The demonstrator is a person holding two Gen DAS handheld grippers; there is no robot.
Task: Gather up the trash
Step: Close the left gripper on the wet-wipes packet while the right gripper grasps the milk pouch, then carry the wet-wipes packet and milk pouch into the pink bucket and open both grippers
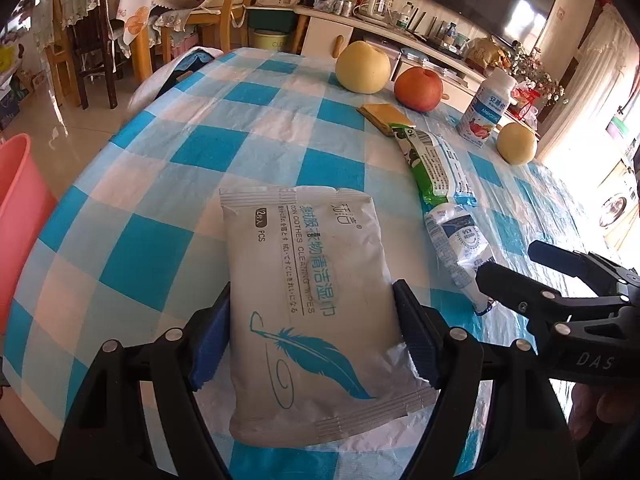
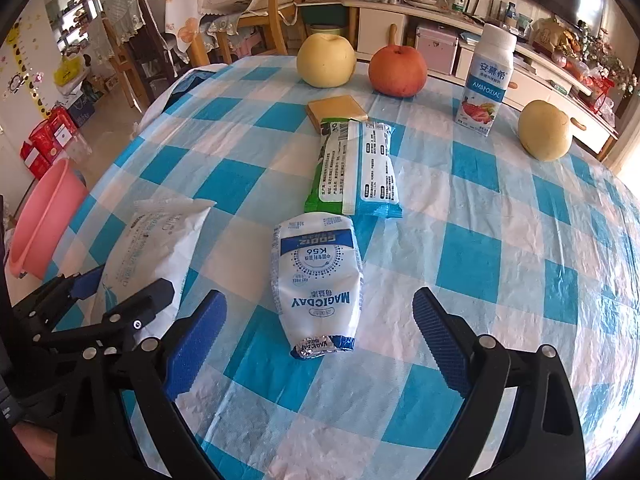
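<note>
A white wet-wipes packet point(image 1: 312, 304) with a blue feather print lies between the pads of my left gripper point(image 1: 314, 334), which is shut on it. It also shows in the right wrist view point(image 2: 152, 248). My right gripper point(image 2: 320, 332) is open and empty, its pads either side of a crumpled white and blue MAGICDAY wrapper point(image 2: 318, 284) lying on the checked tablecloth point(image 2: 500, 248). That wrapper also shows in the left wrist view point(image 1: 460, 248). A green wrapper and a blue and white one point(image 2: 356, 168) lie beyond it.
A pink basin point(image 2: 44, 220) stands on the floor left of the table, also seen in the left wrist view point(image 1: 16, 216). Two yellow pears point(image 2: 326, 60), a red apple point(image 2: 398, 68), a yoghurt bottle point(image 2: 488, 76) and a yellow sponge point(image 2: 336, 110) sit at the far side.
</note>
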